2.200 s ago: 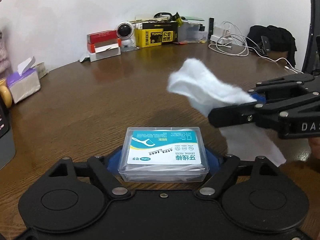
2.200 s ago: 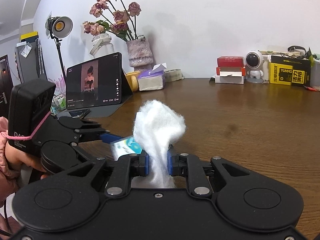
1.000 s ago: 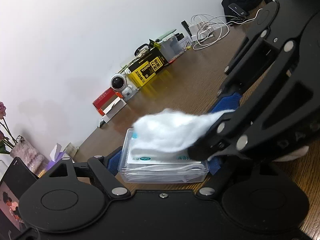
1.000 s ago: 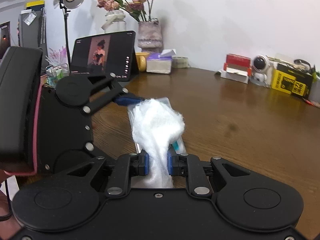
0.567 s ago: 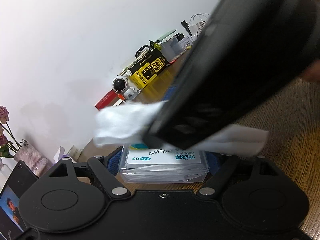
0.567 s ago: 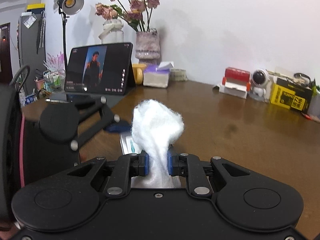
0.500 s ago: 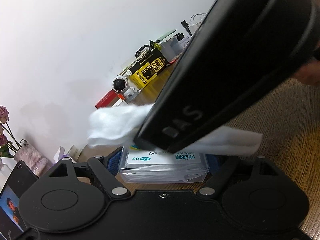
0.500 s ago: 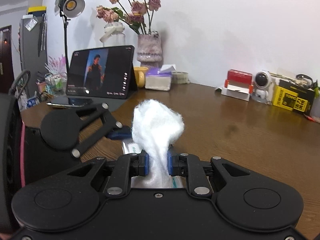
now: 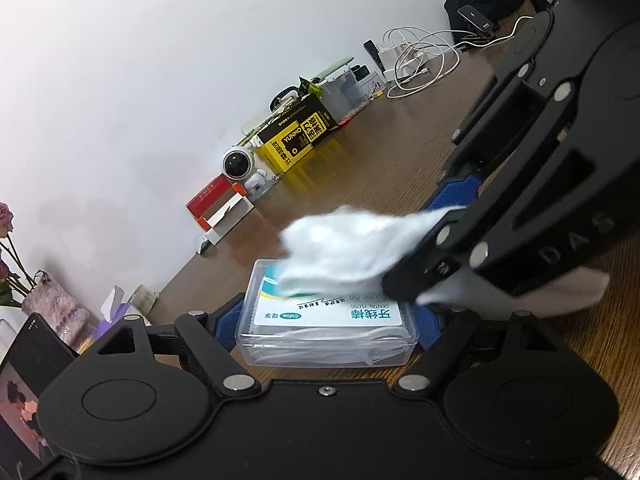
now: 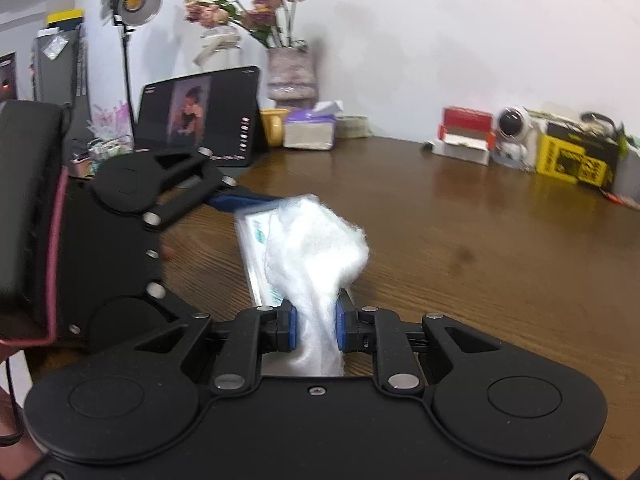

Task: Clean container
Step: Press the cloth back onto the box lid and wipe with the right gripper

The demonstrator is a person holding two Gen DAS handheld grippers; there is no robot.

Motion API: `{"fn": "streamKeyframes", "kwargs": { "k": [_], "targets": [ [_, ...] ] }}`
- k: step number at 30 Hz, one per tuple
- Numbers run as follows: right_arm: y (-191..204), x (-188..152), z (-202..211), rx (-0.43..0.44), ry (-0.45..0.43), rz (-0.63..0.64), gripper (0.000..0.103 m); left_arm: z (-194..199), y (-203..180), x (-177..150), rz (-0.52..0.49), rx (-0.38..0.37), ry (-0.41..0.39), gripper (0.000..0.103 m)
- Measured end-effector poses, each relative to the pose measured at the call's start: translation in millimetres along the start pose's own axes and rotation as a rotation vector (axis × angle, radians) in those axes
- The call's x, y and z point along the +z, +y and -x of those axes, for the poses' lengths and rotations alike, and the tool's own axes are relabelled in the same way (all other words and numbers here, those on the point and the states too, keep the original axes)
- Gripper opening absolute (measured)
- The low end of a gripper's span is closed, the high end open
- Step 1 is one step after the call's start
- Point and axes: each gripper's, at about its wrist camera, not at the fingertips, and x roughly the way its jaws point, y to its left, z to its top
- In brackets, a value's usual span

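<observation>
A clear plastic dental floss container (image 9: 326,328) with a white and teal label is clamped between the blue pads of my left gripper (image 9: 326,322), which is shut on it and holds it tilted above the brown table (image 9: 380,168). My right gripper (image 10: 316,326) is shut on a fluffy white cloth (image 10: 316,252). In the left wrist view the cloth (image 9: 352,254) lies across the far part of the container's lid, with the right gripper (image 9: 440,220) coming in from the right. In the right wrist view the container (image 10: 256,240) shows behind the cloth, blurred.
Along the wall stand a yellow box (image 9: 296,140), a small white camera (image 9: 240,168), a red and white box (image 9: 218,208) and white cables (image 9: 420,60). A tablet (image 10: 200,116), a tissue pack (image 10: 310,130), a flower vase (image 10: 290,72) and a studio lamp (image 10: 132,0) stand at the left.
The right gripper drew back to the right, dragging the cloth from past the container's far left corner onto its lid. The left gripper keeps the container in the same tilted hold.
</observation>
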Motion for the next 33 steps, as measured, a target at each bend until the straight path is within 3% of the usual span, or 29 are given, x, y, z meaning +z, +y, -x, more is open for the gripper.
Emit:
{"fn": "streamKeyframes", "kwargs": {
  "k": [4,5,7,14,20,30,33],
  "targets": [
    [-2,6,-6,-0.018,-0.007,-0.004,0.019,6,-9,1,-0.023,0.018,-0.006,0.081],
    [-2,8,-7,-0.014,-0.015,-0.002,0.019,-1,9,0,-0.022,0.016,-0.005,0.081],
    [2,15,-10,-0.007,-0.03,0.014,0.019,-66,69,10,-0.018,0.01,0.0,0.081],
    [16,33,-14,0.028,-0.054,0.09,0.019,-58,72,7,-0.017,0.015,0.002,0.081],
    [16,19,-7,0.071,-0.033,0.088,0.019,-68,85,7,-0.009,0.023,0.012,0.081],
    [1,4,-4,0.049,-0.004,0.039,0.02,-76,102,6,-0.012,0.03,0.011,0.081],
    [3,10,-7,0.039,-0.019,0.038,0.02,-56,79,14,-0.012,0.035,0.014,0.081]
  ]
}}
